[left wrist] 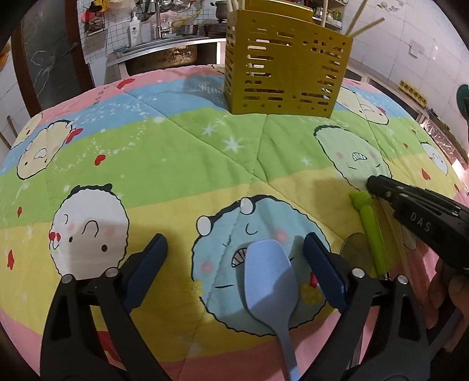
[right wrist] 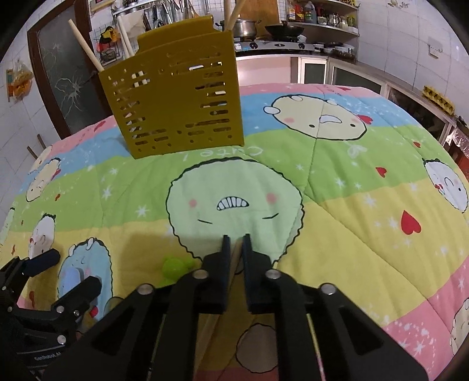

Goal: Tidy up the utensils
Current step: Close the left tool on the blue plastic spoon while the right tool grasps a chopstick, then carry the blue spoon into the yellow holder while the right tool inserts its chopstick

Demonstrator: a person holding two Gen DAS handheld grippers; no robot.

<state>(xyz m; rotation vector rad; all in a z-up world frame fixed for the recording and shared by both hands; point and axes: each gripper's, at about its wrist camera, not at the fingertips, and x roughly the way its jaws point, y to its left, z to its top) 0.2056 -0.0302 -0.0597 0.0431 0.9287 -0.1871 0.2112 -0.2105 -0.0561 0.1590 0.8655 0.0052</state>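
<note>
Left claw (left wrist: 234, 252): released, straddling pale blue plastic spoon (left wrist: 268, 281) lying on cartoon-print quilt (left wrist: 176, 164). Right claw (right wrist: 236, 244): clenched on pale wooden chopstick (right wrist: 236, 255). Yellow slotted utensil holder (right wrist: 176, 99): upright, quilt's far side.

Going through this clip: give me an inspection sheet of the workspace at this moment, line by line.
Surface: cartoon-print quilt covers the table.
Job's things: yellow slotted holder upright with chopsticks in it; blue spoon, green-handled tool lying on the quilt.
Clutter: nothing seen on the quilt.
Grippers: left gripper open around the spoon's bowl; right gripper closed on a wooden chopstick.
Cables: nothing seen.
Surroundings: kitchen counter with a sink, stove with pots, shelves of bottles.
</note>
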